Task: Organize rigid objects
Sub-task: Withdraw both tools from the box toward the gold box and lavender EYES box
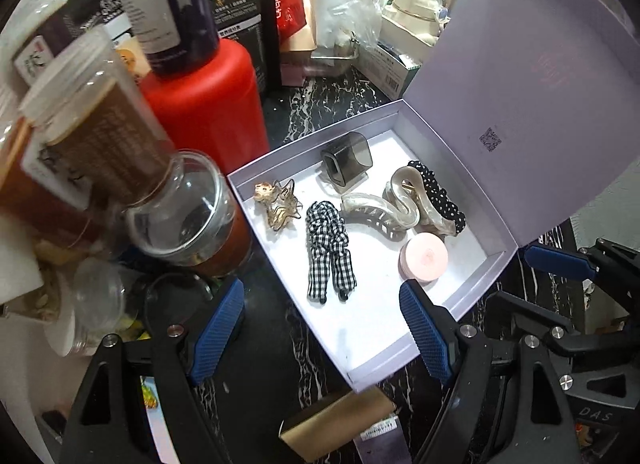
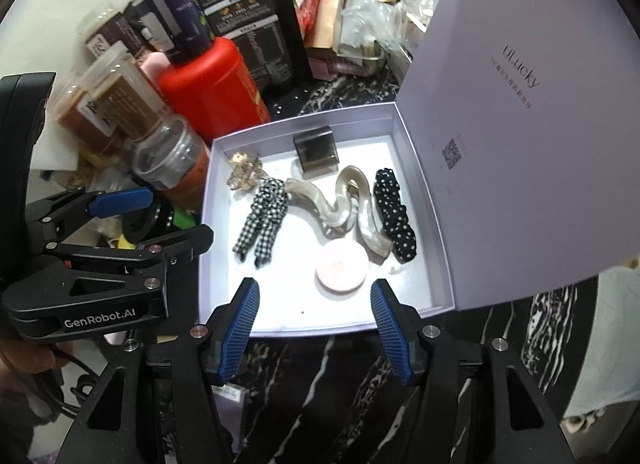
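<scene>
Right wrist view: box (image 2: 416, 200) near rim between parted, empty fingers (image 2: 240, 324).

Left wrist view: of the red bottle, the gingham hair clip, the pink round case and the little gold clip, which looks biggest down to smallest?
1. red bottle
2. gingham hair clip
3. and 4. pink round case and gold clip: they look alike, so no ranking.
</scene>
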### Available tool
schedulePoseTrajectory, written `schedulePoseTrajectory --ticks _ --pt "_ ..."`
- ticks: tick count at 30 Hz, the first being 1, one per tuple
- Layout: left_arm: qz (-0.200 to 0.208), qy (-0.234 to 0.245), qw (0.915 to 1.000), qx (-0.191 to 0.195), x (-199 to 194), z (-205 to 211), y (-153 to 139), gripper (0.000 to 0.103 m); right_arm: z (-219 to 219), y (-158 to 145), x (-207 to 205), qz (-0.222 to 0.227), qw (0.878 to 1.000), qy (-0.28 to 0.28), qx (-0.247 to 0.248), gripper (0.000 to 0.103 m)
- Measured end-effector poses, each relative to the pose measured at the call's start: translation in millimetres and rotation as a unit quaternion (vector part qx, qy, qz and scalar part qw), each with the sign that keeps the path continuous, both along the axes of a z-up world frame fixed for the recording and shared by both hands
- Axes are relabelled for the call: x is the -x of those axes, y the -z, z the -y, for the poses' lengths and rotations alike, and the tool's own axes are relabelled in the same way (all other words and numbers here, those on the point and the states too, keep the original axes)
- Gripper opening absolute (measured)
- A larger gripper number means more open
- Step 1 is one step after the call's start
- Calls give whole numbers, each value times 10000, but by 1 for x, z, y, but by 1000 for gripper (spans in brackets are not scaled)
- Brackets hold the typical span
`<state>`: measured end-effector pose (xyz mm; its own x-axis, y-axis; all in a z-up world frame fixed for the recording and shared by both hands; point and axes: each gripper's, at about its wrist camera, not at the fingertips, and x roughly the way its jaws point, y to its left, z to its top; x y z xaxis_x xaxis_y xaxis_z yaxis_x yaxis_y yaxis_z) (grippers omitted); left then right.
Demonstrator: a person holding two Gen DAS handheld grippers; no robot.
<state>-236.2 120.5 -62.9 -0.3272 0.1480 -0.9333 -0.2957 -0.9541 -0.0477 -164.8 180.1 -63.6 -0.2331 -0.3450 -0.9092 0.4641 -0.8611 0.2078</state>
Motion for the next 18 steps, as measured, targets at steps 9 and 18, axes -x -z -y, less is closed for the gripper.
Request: schedulePoseTrajectory --ticks 9,18 --pt "-144 -136 9998 3 -25 10 -16 80 -1 -14 -21 -107 9998 -79 111 62" --pt "-195 -312 9993 7 -59 17 -22 80 -2 -20 -44 -174 9993 -288 144 62"
